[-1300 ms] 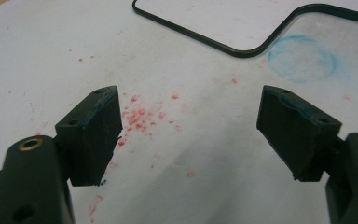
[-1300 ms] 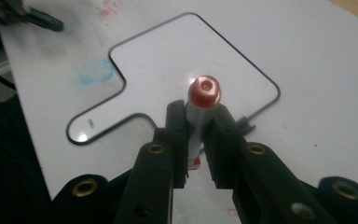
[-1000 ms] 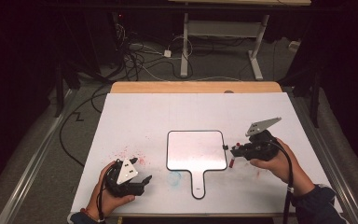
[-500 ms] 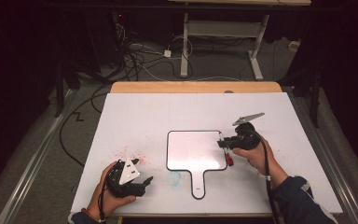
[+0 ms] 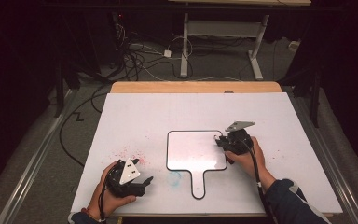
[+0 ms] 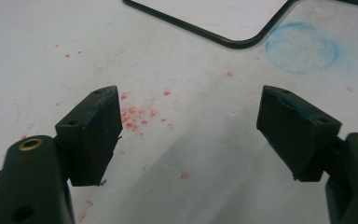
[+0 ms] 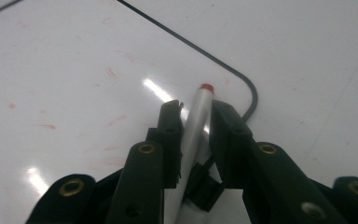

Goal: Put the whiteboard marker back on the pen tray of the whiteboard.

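whiteboard (image 5: 191,150): no writing, just faint red smears
table sheet (image 5: 135,116): nothing readable either

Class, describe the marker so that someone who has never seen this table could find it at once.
Start at the white table and find the black-rimmed paddle-shaped whiteboard near its middle. At its right edge, the right gripper holds the marker: a slim silver barrel with a red tip.

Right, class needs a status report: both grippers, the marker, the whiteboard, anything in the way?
Left gripper open, empty, over red specks. Right gripper shut on red-tipped marker, jaws just eased slightly, tip over whiteboard near its right edge. Nothing in the way.
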The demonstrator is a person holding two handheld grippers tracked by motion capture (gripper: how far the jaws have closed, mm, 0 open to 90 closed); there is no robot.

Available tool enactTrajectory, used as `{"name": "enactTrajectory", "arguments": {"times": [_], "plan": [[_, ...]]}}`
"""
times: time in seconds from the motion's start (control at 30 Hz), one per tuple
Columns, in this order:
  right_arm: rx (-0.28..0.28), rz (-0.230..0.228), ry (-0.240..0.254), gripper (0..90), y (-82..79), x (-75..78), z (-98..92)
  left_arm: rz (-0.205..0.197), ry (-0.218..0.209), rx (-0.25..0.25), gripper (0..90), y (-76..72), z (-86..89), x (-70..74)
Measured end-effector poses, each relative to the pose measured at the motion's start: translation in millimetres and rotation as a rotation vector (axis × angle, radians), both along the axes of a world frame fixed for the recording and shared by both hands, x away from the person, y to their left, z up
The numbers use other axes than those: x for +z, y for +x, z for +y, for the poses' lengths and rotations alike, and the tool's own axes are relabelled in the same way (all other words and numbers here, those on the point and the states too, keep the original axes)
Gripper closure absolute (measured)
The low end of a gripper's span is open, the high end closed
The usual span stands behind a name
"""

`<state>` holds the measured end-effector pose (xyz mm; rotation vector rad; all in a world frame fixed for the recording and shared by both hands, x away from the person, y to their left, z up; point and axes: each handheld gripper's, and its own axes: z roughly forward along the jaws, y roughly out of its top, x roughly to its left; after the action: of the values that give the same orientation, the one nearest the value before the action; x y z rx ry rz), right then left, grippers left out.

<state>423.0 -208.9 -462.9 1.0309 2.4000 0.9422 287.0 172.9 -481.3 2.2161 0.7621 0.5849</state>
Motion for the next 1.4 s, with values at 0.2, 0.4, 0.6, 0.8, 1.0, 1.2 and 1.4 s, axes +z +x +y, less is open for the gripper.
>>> {"name": "enactTrajectory", "arguments": {"times": [0.2,0.4,0.6,0.8,1.0,1.2,1.4], "plan": [[-0.016,-0.027,-0.020,74.4,1.6,0.1,-2.9,0.002,0.000,-0.001,21.4,0.1,-0.1,-0.1],[-0.049,-0.024,-0.023,72.3,2.1,0.6,-11.5,-0.001,-0.004,-0.003,21.4,-0.4,0.6,0.6],[-0.055,-0.018,-0.020,69.9,2.9,-1.3,-12.9,0.000,-0.002,-0.007,21.4,0.0,-0.3,0.6],[-0.053,-0.031,-0.006,66.0,2.3,0.9,-14.5,0.000,-0.003,-0.008,21.4,0.1,-0.3,0.5],[-0.021,-0.093,0.009,64.4,-1.1,9.7,-15.8,0.002,-0.003,-0.007,21.4,0.5,-0.6,0.4],[0.005,-0.136,0.058,56.6,-4.3,19.0,-18.0,0.003,-0.001,-0.007,21.4,0.5,-1.1,0.5],[0.018,-0.187,0.086,42.7,-8.0,27.0,-19.9,0.003,0.001,-0.008,21.4,0.9,-1.6,0.3]]}}
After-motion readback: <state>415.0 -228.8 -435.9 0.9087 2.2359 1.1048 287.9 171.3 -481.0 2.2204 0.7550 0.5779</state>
